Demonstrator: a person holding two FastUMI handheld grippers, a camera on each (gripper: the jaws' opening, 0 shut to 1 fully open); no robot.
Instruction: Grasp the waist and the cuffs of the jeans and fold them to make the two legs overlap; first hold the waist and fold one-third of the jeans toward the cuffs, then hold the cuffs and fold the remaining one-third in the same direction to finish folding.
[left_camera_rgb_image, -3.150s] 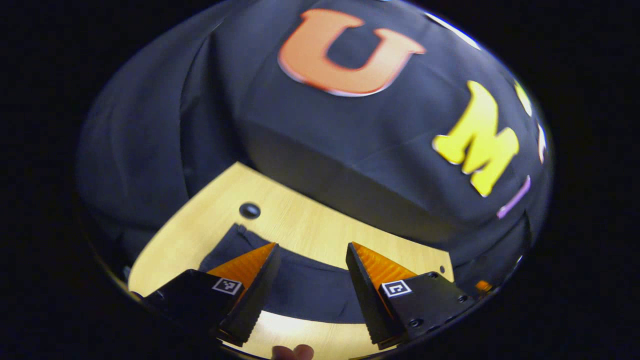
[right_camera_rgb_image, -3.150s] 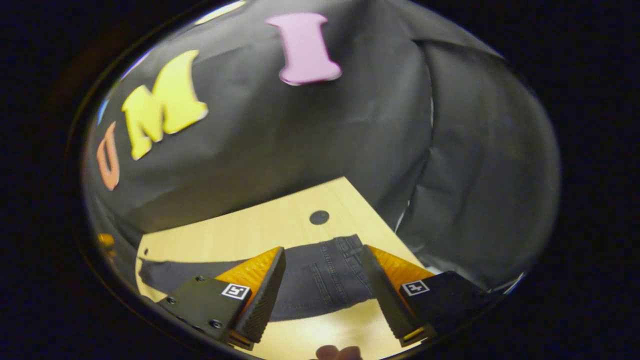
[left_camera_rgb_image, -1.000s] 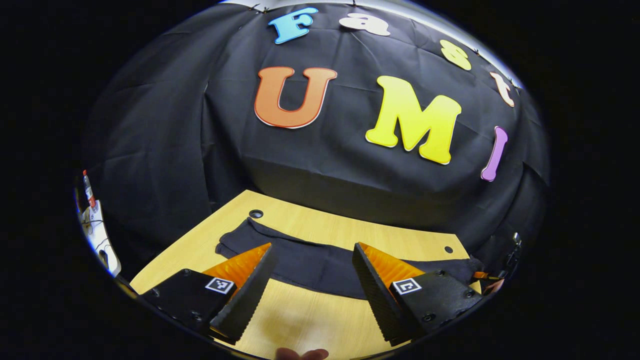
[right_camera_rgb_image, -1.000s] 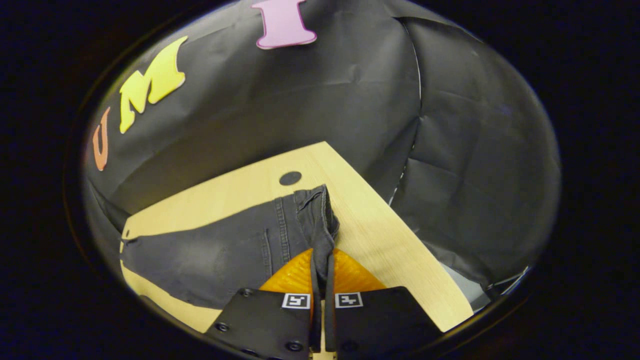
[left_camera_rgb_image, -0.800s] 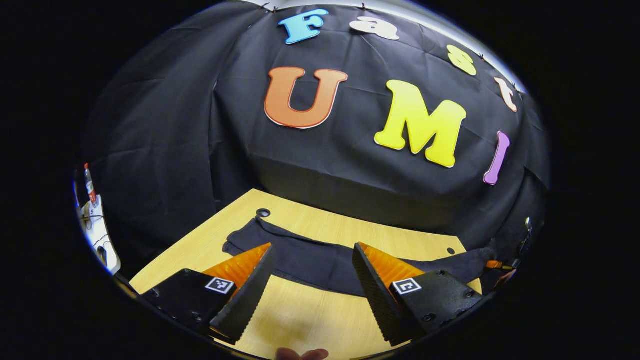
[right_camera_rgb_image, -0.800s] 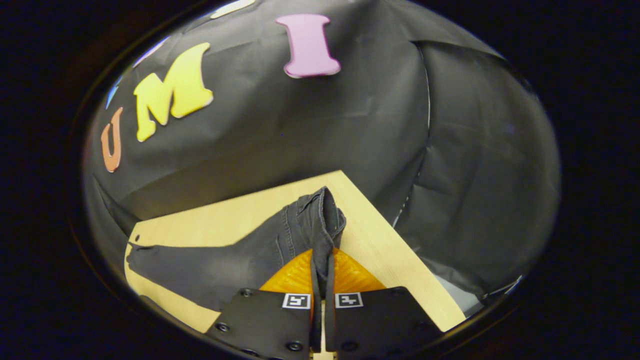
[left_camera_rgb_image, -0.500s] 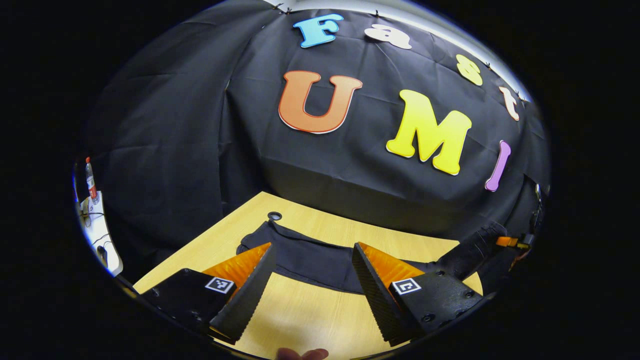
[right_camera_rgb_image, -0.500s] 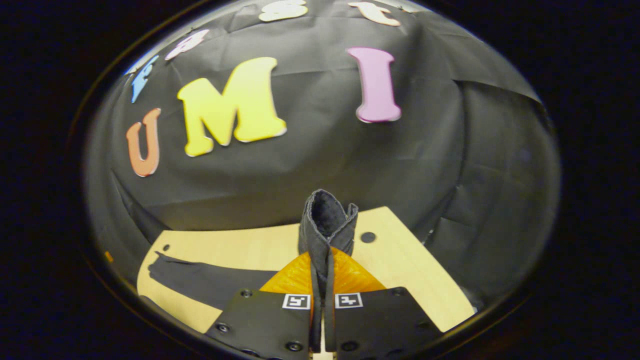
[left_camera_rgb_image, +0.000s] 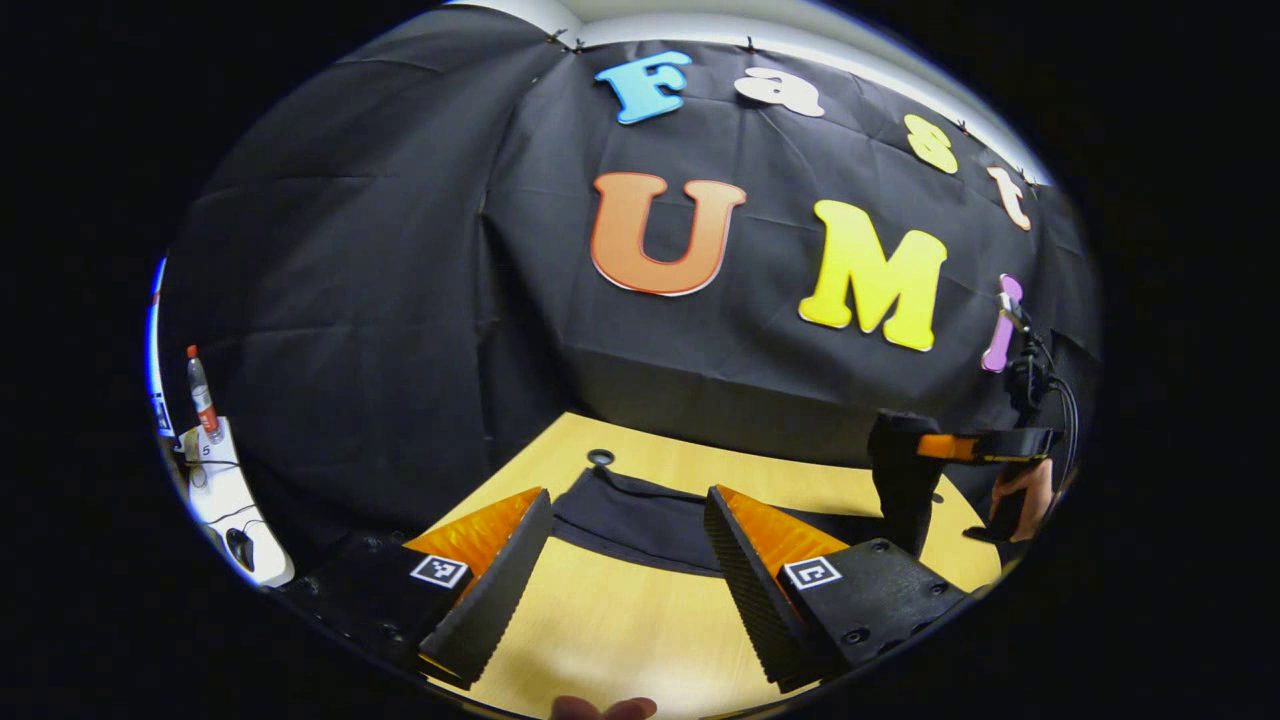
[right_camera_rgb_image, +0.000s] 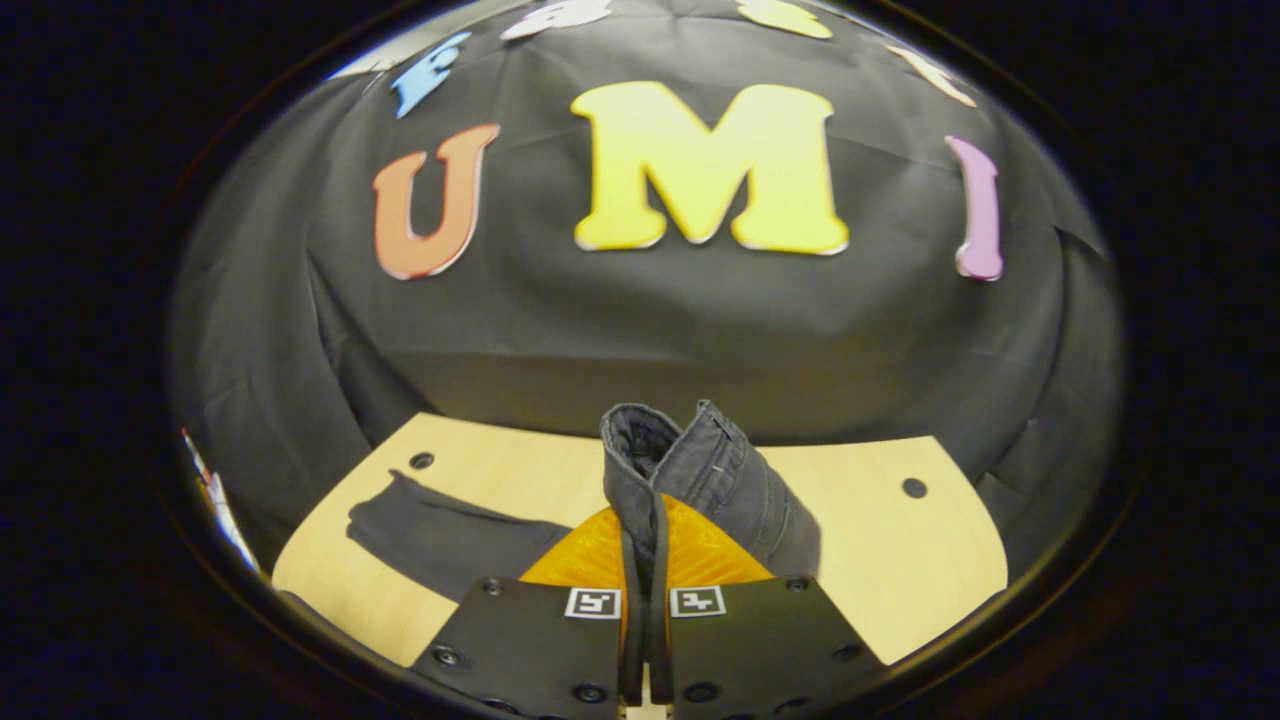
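Note:
Dark grey jeans (left_camera_rgb_image: 640, 515) lie lengthwise on the pale wooden table (left_camera_rgb_image: 600, 630), legs overlapped. My left gripper (left_camera_rgb_image: 626, 492) hovers open just in front of the cuff end, nothing between its fingers. Farther right in the left gripper view, my right gripper (left_camera_rgb_image: 960, 445) holds the waist (left_camera_rgb_image: 900, 480) lifted off the table, a hand (left_camera_rgb_image: 1020, 495) behind it. In the right gripper view, my right gripper (right_camera_rgb_image: 645, 510) is shut on the waistband (right_camera_rgb_image: 700, 460), which stands up folded between the fingers. The legs and cuffs (right_camera_rgb_image: 440, 535) stay flat at the left.
The table (right_camera_rgb_image: 880, 560) has small round holes near its back corners (right_camera_rgb_image: 912, 487) (right_camera_rgb_image: 421, 460). Black cloth walls close the back and sides. Off the table's left edge stand a bottle (left_camera_rgb_image: 203, 395) and a white object with cables (left_camera_rgb_image: 235, 500).
My right gripper has raised the waist off the table and swung it leftward toward the cuffs. My left gripper has stayed open, drifting slightly near the cuff end.

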